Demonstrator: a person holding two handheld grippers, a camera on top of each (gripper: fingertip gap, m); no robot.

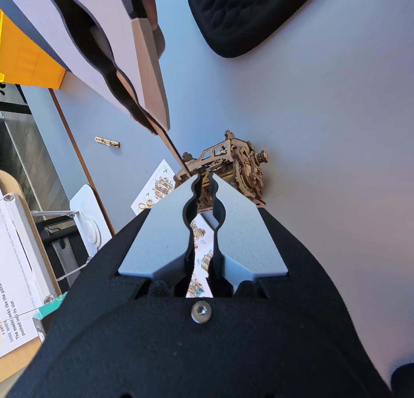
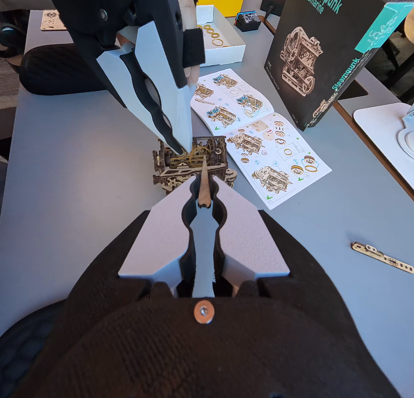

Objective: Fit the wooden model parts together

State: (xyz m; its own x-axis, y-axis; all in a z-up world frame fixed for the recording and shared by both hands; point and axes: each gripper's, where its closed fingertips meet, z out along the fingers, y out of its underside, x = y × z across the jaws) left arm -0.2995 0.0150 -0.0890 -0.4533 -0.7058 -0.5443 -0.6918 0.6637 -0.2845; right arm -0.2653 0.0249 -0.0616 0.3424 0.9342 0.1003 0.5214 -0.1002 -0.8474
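The wooden model point(image 1: 242, 163) stands on the grey table point(image 1: 336, 140); it also shows in the right wrist view point(image 2: 179, 174). A yellow rubber band point(image 2: 198, 155) lies looped across its open top. My left gripper point(image 1: 205, 178) reaches down into the model, and its fingertips are closed on a strand of the band point(image 1: 205, 177). It also shows in the right wrist view point(image 2: 179, 148). My right gripper point(image 2: 204, 181) is shut on a thin pointed wooden stick point(image 2: 204, 185). The stick's tip rests at the band inside the model. The left wrist view shows that gripper point(image 1: 161, 129) and the stick point(image 1: 177, 154).
An open instruction booklet point(image 2: 268, 152) lies right of the model. Behind it stand the dark kit box point(image 2: 324, 51) and a white tray point(image 2: 224, 48) with spare rubber bands. A loose wooden strip point(image 2: 380, 258) lies at the right. A black cushion point(image 2: 56, 69) is at the left. Some 5 cm of space lies between my two pairs of fingers.
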